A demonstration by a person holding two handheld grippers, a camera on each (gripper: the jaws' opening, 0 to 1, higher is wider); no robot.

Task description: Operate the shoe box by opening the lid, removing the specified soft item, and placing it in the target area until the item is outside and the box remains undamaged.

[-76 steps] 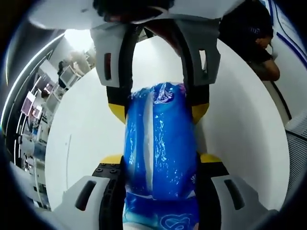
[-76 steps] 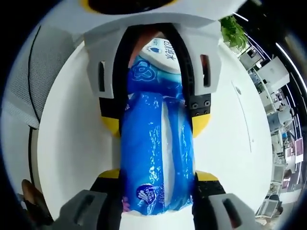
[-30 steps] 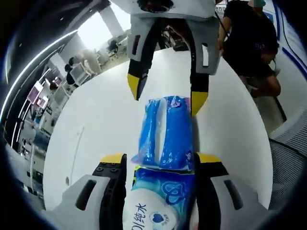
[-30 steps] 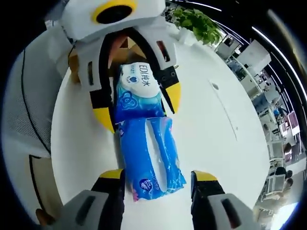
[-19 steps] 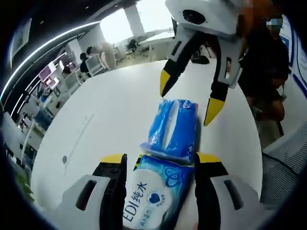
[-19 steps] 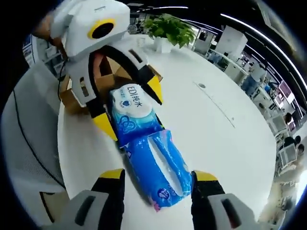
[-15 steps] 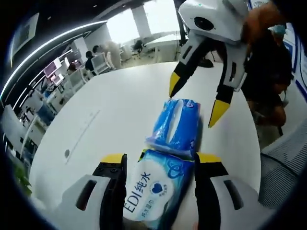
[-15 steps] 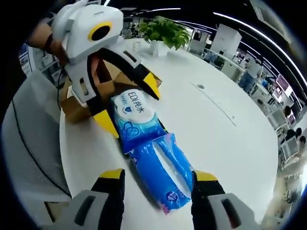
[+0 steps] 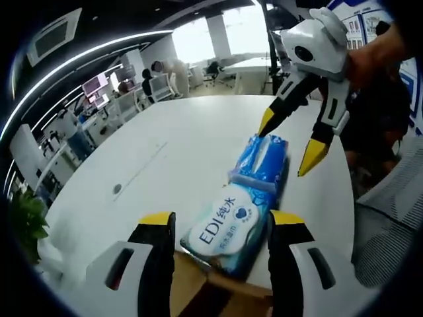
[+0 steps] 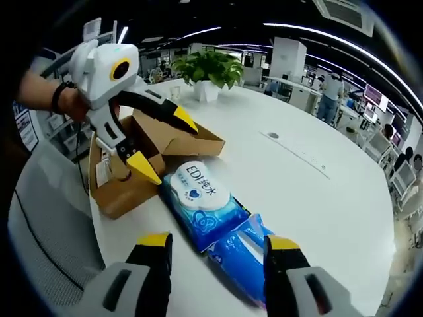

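Observation:
Two soft packs lie end to end on the white table [image 10: 310,191]: a wipes pack with a white "EDI" label [image 10: 197,193] [image 9: 225,228] and a crinkly blue pack [image 10: 241,254] [image 9: 268,158]. An open cardboard shoe box [image 10: 129,188] [image 9: 205,294] stands just behind the wipes pack. In the right gripper view my left gripper [image 10: 163,142] hovers open over the box, held by a hand. My right gripper [image 9: 289,140] hangs open above the blue pack's far end. Each view's own jaws [image 9: 221,219] [image 10: 217,241] stand apart with nothing gripped.
A potted plant [image 10: 210,66] stands at the table's far side. A round cable port [image 10: 273,135] and a seam mark the tabletop. A mesh chair [image 9: 390,218] sits off the table edge, with office desks and people behind.
Both grippers were shut on the packs; they have let go, opened and drawn back and up. The packs now lie on the table beside the box.

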